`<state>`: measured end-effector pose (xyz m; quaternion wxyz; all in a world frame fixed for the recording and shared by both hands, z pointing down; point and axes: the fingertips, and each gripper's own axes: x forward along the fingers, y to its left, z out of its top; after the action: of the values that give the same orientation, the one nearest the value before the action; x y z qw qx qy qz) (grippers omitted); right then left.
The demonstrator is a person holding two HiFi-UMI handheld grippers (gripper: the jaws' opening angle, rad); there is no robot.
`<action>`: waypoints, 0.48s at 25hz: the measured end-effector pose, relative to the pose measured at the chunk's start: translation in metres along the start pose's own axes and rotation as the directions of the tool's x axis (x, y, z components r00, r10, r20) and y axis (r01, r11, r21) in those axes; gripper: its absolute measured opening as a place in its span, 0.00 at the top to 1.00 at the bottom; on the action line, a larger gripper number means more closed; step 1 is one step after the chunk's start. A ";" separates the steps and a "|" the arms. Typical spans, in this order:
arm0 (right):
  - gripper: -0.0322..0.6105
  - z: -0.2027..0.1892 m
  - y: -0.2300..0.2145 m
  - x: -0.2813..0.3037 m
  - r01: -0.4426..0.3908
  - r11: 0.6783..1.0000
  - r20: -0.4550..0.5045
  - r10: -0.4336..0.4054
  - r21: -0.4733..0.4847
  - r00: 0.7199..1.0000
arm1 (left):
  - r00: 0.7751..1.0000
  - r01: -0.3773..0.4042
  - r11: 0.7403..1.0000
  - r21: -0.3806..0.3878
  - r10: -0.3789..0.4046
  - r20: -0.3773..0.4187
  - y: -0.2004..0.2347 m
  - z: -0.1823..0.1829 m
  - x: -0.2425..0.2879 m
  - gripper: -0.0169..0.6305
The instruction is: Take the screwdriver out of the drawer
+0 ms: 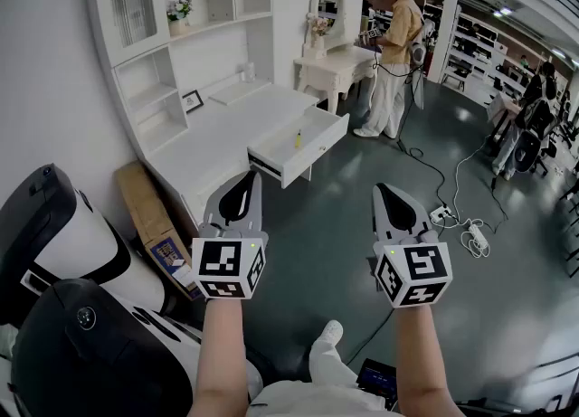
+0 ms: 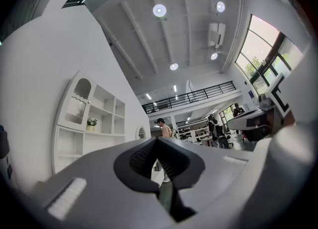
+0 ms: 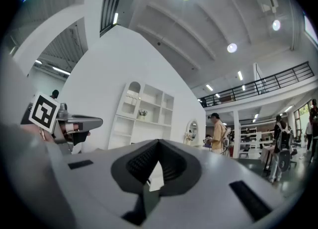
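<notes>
Grey floor [image 1: 380, 252] fills a big open hall, with a white shelf unit [image 1: 181, 53] along the left wall and a white table [image 1: 226, 126] built out from its foot. From the near edge of the table a drawer [image 1: 303, 160] stands pulled well out, so its inside is open from above.

In the head view both grippers are held low in front of the person, side by side and apart, pointing ahead toward the table. The left gripper [image 1: 244, 191] has its jaws pressed together with nothing between them. The right gripper [image 1: 389, 200] is likewise closed up and empty in its own view.

The screwdriver [image 1: 298, 139] shows as a small yellow piece inside the drawer, near its middle. It lies ahead of both grippers and between their lines, but closer to the left one, whose tip sits just short of the drawer's near left corner in the head view. The right gripper is further off to the side. The screwdriver is too small to read its long axis with certainty, though it seems to run front to back in the drawer. I judge that the left gripper has the shorter reach, and it must open before it goes in.
</notes>
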<state>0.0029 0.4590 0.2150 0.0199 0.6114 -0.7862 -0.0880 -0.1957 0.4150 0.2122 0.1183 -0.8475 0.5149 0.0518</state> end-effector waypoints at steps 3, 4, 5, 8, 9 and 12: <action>0.94 -0.011 -0.013 0.016 -0.002 1.000 -0.005 0.002 0.002 1.000 | 1.000 -0.003 1.000 -0.003 0.003 0.009 0.000 -0.007 0.019 0.97; 0.94 -0.016 -0.016 0.021 -0.007 1.000 -0.010 0.007 0.001 1.000 | 1.000 -0.005 1.000 -0.007 0.005 0.010 0.001 -0.009 0.025 0.97; 0.94 -0.021 -0.019 0.027 -0.011 1.000 -0.016 0.011 0.000 1.000 | 1.000 -0.006 1.000 -0.013 0.007 0.010 0.002 -0.013 0.031 0.97; 0.94 -0.032 -0.032 0.050 -0.004 1.000 -0.013 0.004 0.009 1.000 | 1.000 -0.012 1.000 -0.026 0.012 0.003 0.007 -0.025 0.054 0.97; 0.94 -0.034 -0.038 0.059 -0.003 1.000 -0.010 0.003 0.020 1.000 | 1.000 -0.015 1.000 -0.026 0.015 -0.002 0.008 -0.029 0.063 0.97; 0.94 -0.041 -0.053 0.087 -0.022 0.999 -0.012 0.022 0.032 1.000 | 1.000 -0.029 0.999 -0.030 0.029 -0.012 0.013 -0.038 0.092 0.97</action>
<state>0.0378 0.3578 0.2396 0.0162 0.6034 -0.7941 -0.0715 -0.1661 0.3208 0.2276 0.1015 -0.8420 0.5269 0.0564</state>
